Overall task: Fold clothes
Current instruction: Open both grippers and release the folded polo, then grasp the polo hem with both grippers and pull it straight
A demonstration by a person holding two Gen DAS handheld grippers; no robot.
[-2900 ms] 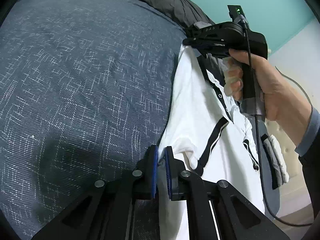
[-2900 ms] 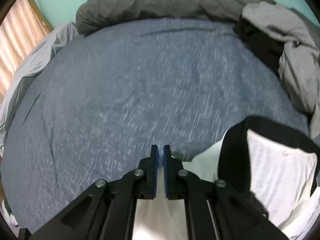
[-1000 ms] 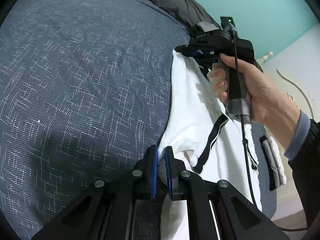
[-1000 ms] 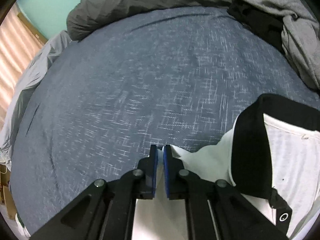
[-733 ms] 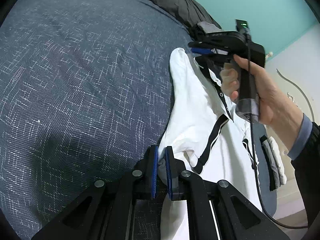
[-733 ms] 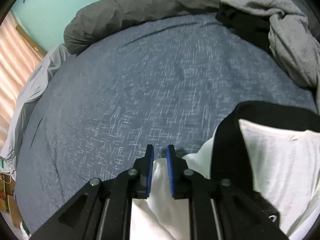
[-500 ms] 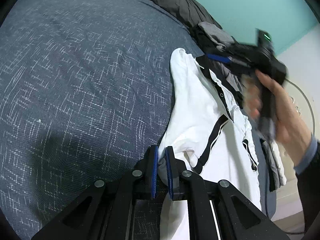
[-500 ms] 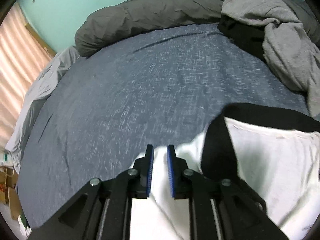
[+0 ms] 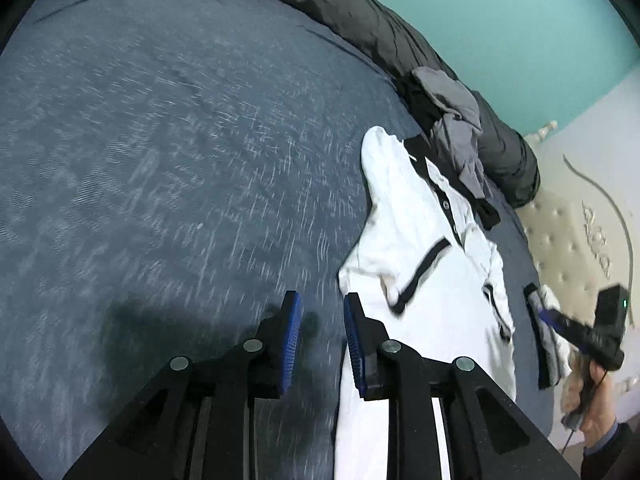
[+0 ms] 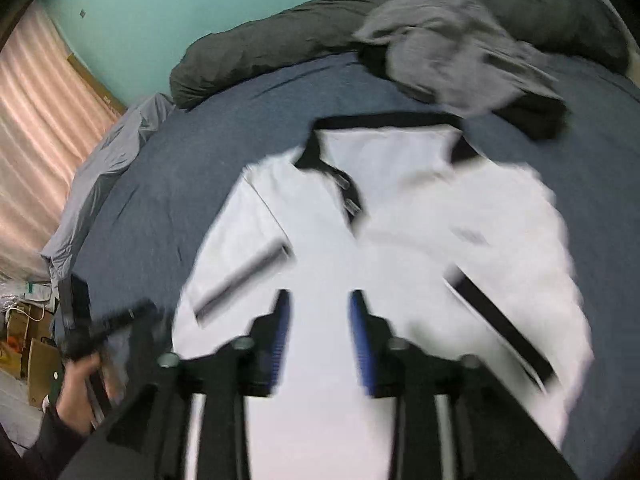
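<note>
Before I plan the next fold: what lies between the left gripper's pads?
Only bare bedspread, in the left wrist view; the left gripper is open, and the white shirt lies beside it.

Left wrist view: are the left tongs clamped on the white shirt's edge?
No. The left tongs stand open over the blue bedspread, with the white shirt lying just beside them.

Bedroom: bed (image 9: 160, 140), rolled duvet (image 10: 280, 52)

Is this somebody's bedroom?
Most likely, yes. A wide bed with a dark blue bedspread fills the view, a rolled grey duvet lies along the teal wall, and a white polo shirt is spread out on the bed.
</note>
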